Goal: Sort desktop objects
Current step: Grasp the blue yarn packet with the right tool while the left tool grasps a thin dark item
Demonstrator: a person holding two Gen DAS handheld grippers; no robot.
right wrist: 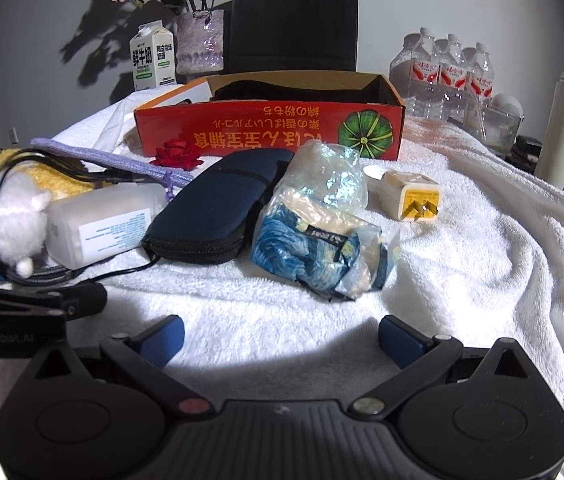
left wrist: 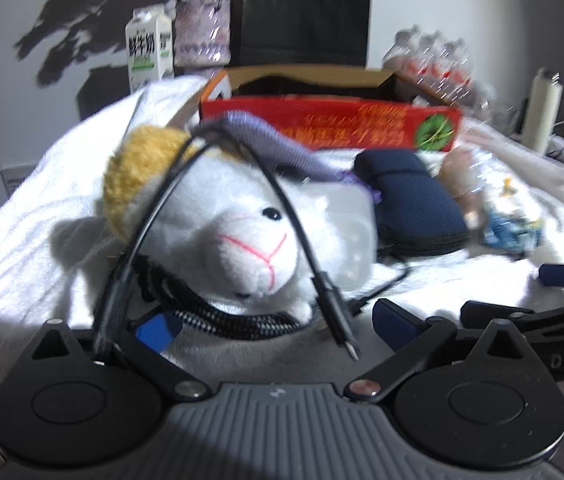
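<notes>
My left gripper (left wrist: 274, 330) is open just in front of a white plush sheep (left wrist: 242, 236) with yellow wool. A short black cable (left wrist: 218, 160) arches over the sheep; one end lies by the left finger and the plug end (left wrist: 343, 336) hangs free between the jaws. A coiled black cable (left wrist: 226, 318) lies under the sheep. My right gripper (right wrist: 282, 340) is open above bare white towel (right wrist: 461, 280), facing a plastic-wrapped blue item (right wrist: 321, 240), a navy zip case (right wrist: 218, 208) and a white charger plug (right wrist: 409, 196). An open red cardboard box (right wrist: 270, 128) stands behind.
A translucent white box (right wrist: 98, 224), a purple knitted pouch (right wrist: 114, 160) and a red rose (right wrist: 176, 156) lie at the left. At the back stand a milk carton (right wrist: 152, 60), a flower vase (right wrist: 200, 40), a black paper bag (right wrist: 293, 20), water bottles (right wrist: 445, 68) and a white flask (right wrist: 561, 128).
</notes>
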